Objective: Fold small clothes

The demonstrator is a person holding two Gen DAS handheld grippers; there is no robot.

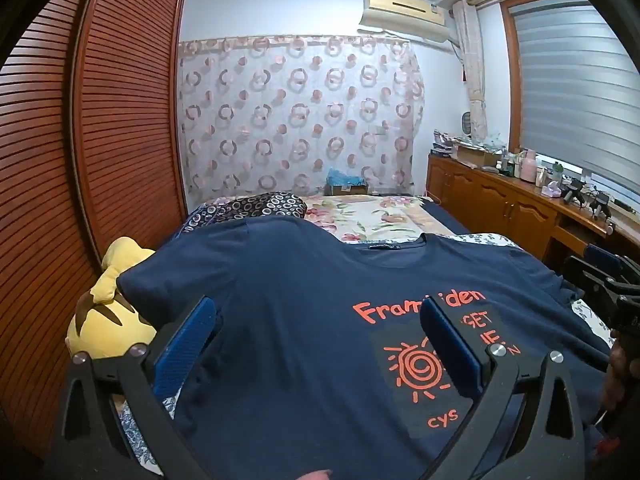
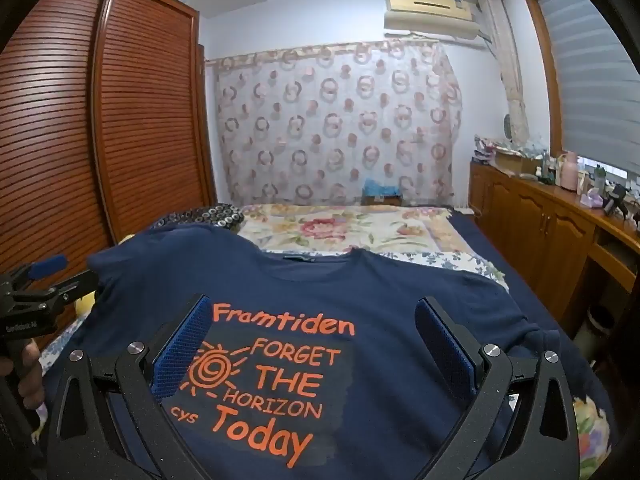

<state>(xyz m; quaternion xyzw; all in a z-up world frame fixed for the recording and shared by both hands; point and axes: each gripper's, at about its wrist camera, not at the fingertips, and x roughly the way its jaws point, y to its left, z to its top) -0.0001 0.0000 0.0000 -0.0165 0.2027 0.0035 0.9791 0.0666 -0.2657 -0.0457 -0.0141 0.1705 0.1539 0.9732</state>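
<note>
A navy T-shirt point(image 1: 296, 304) with orange print lies spread flat, front up, on the bed, its collar toward the far end. In the right wrist view the same T-shirt point(image 2: 384, 308) fills the near half of the bed. My left gripper point(image 1: 316, 312) hovers above the shirt's left half, jaws wide open, nothing between the blue pads. My right gripper point(image 2: 314, 312) hangs over the printed chest, also wide open and empty. Each gripper shows at the edge of the other's view, held by a hand.
A yellow plush toy point(image 1: 106, 312) lies at the bed's left edge by the louvred wardrobe point(image 1: 80, 152). A floral quilt point(image 2: 344, 228) and a dark patterned pillow point(image 1: 260, 206) lie beyond the shirt. A wooden cabinet point(image 2: 536, 216) with clutter runs along the right.
</note>
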